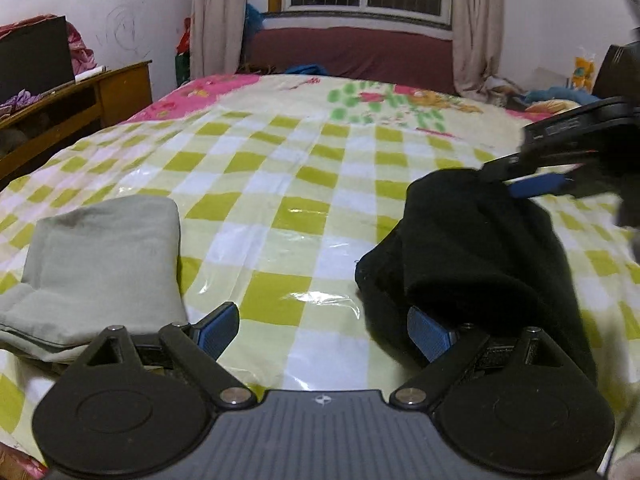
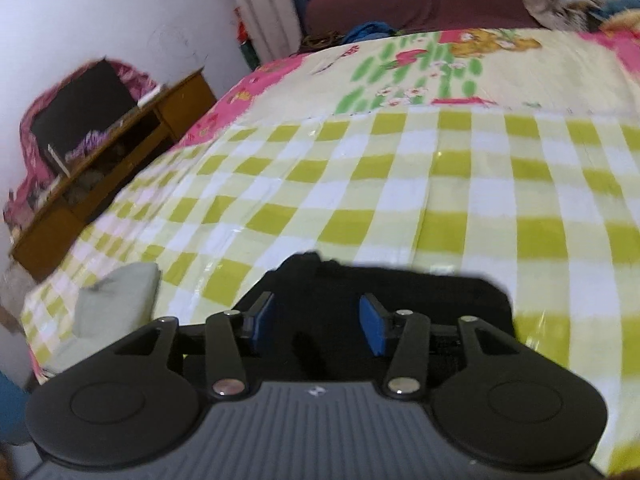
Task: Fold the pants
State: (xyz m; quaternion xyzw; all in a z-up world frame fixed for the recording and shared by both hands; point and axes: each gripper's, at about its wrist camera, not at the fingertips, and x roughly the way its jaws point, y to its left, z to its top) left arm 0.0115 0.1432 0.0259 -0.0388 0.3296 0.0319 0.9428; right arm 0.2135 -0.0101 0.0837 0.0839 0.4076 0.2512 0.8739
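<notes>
The black pants lie bunched in a heap on the right of the checked bed cover. My left gripper stands open just left of the heap, its right pad against the cloth's near edge and nothing between its fingers. My right gripper reaches in from the right at the heap's raised far top. In the right wrist view, my right gripper hangs over the black pants. Its blue pads stand apart, with dark cloth in the gap and no visible pinch.
A folded grey garment lies on the cover to the left, also seen as the grey garment. A wooden desk stands beside the bed on the left. A maroon bench and a curtained window are at the far end.
</notes>
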